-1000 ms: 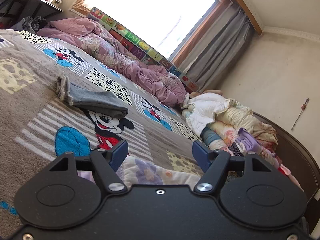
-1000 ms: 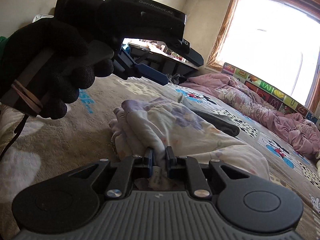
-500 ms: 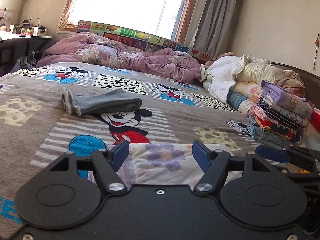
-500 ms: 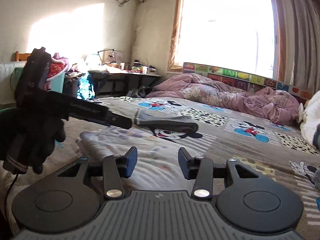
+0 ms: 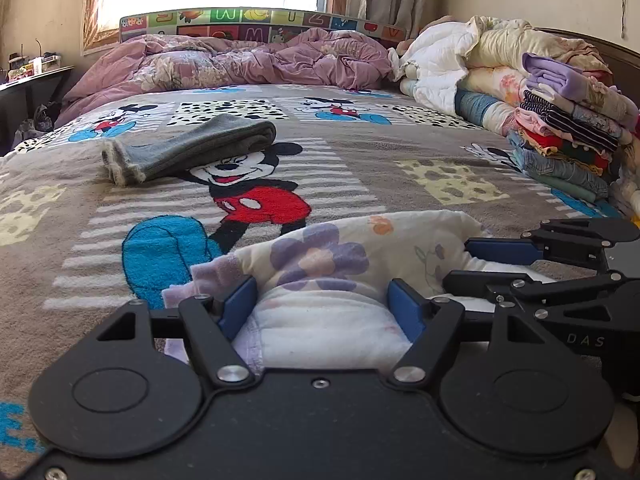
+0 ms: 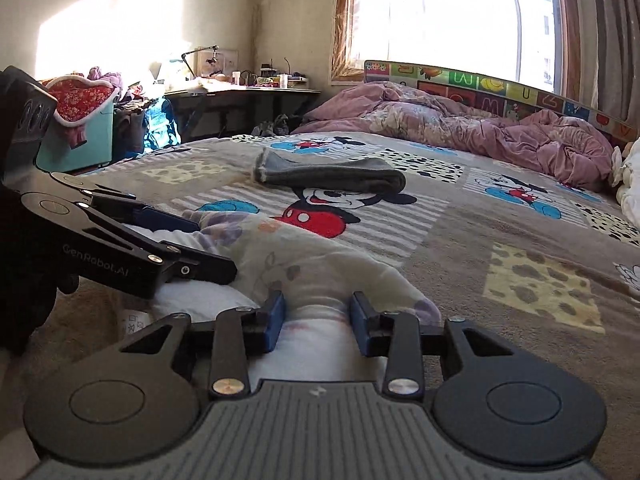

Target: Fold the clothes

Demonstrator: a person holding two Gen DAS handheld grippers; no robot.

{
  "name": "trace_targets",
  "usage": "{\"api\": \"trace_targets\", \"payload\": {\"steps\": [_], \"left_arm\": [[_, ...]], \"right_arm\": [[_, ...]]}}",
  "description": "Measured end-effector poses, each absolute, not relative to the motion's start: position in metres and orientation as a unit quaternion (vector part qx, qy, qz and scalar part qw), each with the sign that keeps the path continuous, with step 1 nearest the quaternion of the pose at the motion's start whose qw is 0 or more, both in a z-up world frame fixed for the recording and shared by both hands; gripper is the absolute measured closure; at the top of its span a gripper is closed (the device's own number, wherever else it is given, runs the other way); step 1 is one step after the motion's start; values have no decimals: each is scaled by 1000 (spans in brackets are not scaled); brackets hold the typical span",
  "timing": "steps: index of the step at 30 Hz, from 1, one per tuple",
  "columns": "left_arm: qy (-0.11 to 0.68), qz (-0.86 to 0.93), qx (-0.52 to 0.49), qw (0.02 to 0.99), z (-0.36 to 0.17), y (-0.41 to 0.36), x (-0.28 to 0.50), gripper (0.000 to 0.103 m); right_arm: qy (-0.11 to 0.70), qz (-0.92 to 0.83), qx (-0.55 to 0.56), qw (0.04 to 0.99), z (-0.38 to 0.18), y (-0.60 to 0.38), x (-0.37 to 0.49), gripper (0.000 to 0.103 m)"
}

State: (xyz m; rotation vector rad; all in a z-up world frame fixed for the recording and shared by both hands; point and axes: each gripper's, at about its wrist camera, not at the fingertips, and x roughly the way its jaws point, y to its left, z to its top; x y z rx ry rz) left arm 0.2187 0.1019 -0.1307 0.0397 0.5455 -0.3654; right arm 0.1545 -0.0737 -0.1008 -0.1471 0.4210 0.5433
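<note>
A white garment with purple and orange flowers [image 5: 344,268] lies bunched on the Mickey Mouse bedspread [image 5: 360,176] right in front of me. My left gripper [image 5: 322,308] is open, its blue pads on either side of a fold of this garment. My right gripper [image 6: 318,322] is open too, straddling the other end of the garment [image 6: 304,264]. Each gripper shows in the other's view: the right one [image 5: 520,268] at the right, the left one [image 6: 168,248] at the left, held by a black glove.
A folded grey garment [image 5: 192,146] lies further up the bed. A stack of folded clothes and quilts [image 5: 560,120] lines the right side. A rumpled pink duvet [image 5: 240,64] lies by the window. A desk [image 6: 240,96] and a teal bin [image 6: 76,136] stand left of the bed.
The right gripper let go of the floral garment and opened. Both grippers came down level and now sit low with open jaws around the garment's ends.
</note>
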Motion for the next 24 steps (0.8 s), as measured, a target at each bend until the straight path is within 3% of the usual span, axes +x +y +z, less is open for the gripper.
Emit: {"api": "trace_targets", "payload": {"steps": [10, 11, 15, 18, 22, 24], "left_arm": [[250, -176, 34, 951, -121, 102, 203, 29], [243, -175, 26, 954, -117, 106, 198, 29], [231, -166, -63, 957, -108, 137, 182, 29], [233, -152, -173, 945, -109, 170, 176, 23], [231, -130, -317, 911, -111, 214, 167, 19], [243, -128, -330, 903, -114, 212, 172, 14]], "right_arm": [[198, 250, -69, 945, -68, -74, 142, 63], [199, 247, -70, 946, -65, -74, 141, 59], [208, 226, -59, 950, -63, -83, 129, 59], [220, 213, 42, 951, -62, -105, 129, 58], [253, 181, 213, 926, -82, -139, 136, 46], [271, 162, 301, 900, -99, -156, 141, 44]]}}
